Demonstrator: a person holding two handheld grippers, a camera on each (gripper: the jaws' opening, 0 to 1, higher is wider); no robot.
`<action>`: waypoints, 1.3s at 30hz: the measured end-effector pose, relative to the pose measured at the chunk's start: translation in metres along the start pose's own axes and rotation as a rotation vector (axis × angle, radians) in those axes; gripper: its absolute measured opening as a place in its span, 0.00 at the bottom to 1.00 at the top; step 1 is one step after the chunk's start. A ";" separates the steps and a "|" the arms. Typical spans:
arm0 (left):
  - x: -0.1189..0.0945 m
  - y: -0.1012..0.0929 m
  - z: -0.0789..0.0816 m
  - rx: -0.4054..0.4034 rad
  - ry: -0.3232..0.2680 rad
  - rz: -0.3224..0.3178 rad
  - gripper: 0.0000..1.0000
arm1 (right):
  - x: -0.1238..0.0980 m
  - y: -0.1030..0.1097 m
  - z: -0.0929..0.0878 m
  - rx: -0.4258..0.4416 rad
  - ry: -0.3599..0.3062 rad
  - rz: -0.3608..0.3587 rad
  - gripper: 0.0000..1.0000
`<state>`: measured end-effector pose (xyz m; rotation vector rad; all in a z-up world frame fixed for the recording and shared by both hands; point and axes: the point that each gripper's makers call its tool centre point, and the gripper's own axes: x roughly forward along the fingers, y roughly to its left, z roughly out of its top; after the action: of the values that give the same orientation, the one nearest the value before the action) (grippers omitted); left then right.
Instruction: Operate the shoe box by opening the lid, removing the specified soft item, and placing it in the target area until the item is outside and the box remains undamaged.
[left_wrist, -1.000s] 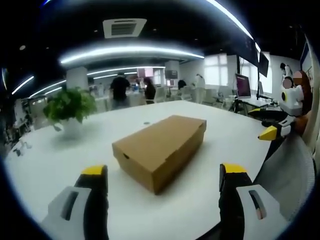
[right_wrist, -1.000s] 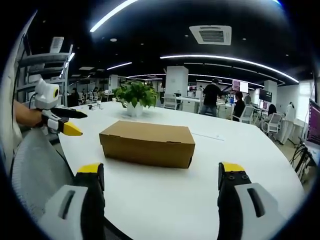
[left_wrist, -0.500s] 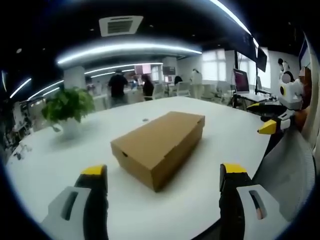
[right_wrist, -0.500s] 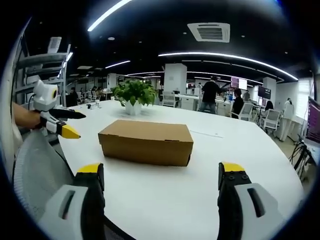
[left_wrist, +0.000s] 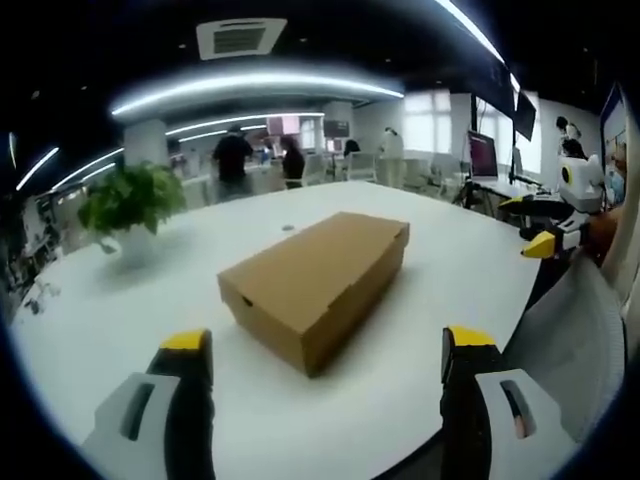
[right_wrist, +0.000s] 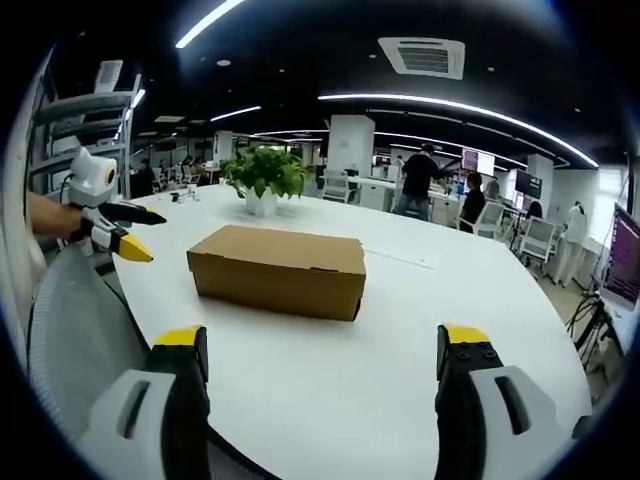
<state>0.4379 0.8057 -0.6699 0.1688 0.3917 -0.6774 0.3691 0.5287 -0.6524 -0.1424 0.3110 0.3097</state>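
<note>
While both pairs of jaws stood spread and empty, the left gripper (left_wrist: 320, 350) and right gripper (right_wrist: 320, 345) hung short of the shoe box (left_wrist: 315, 282), lid closed, lying mid-table on the white table (right_wrist: 420, 330); potted plant (right_wrist: 263, 178) beyond it.

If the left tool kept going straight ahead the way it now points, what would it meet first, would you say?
Most likely the closed cardboard box on the white table. It lies right ahead between the open jaws of the left tool, near corner toward it, though depth is hard to judge.
</note>
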 end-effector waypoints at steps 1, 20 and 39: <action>0.001 0.000 0.000 -0.001 0.003 0.000 0.97 | 0.000 -0.001 0.000 -0.007 0.005 0.006 0.90; 0.021 0.008 -0.001 -0.023 0.076 0.015 0.96 | 0.013 -0.022 0.003 -0.065 0.059 0.100 0.87; 0.033 0.014 -0.004 0.019 0.107 -0.016 0.94 | 0.030 -0.052 0.003 -0.187 0.124 0.220 0.88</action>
<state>0.4691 0.7981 -0.6862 0.2203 0.4896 -0.6896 0.4140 0.4888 -0.6541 -0.3136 0.4213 0.5501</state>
